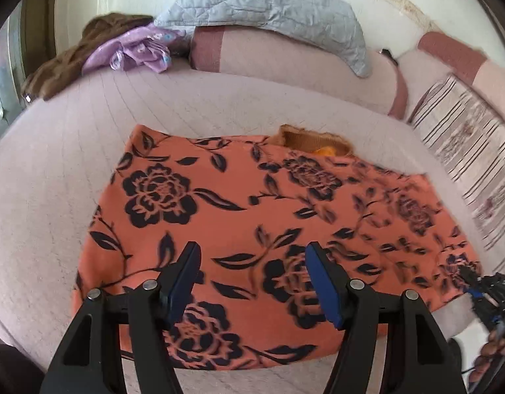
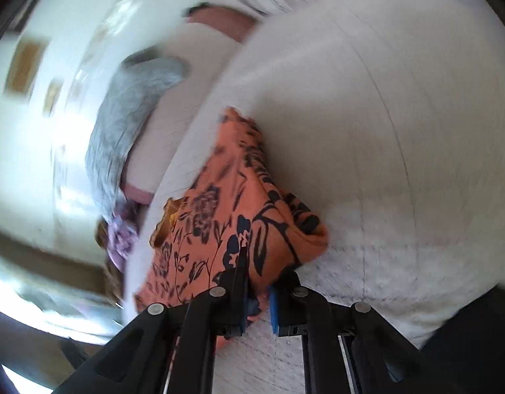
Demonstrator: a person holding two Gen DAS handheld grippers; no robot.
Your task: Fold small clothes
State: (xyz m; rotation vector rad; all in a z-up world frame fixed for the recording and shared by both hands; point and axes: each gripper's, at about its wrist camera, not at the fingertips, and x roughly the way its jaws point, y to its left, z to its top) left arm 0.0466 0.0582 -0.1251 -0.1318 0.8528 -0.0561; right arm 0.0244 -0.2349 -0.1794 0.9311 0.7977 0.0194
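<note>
Between right gripper pads: orange floral garment corner, pinched.

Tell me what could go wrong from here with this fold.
The right gripper pinches only a corner of the orange floral garment, so it may slip out when pulled. The left gripper hangs open above the cloth, so nothing pins it and the whole piece could drag across the bed cover.

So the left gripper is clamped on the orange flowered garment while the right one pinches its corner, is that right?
Not quite: the left gripper is open above the orange flowered garment, gripping nothing, as the left wrist view shows. The right gripper does pinch its corner.
</note>
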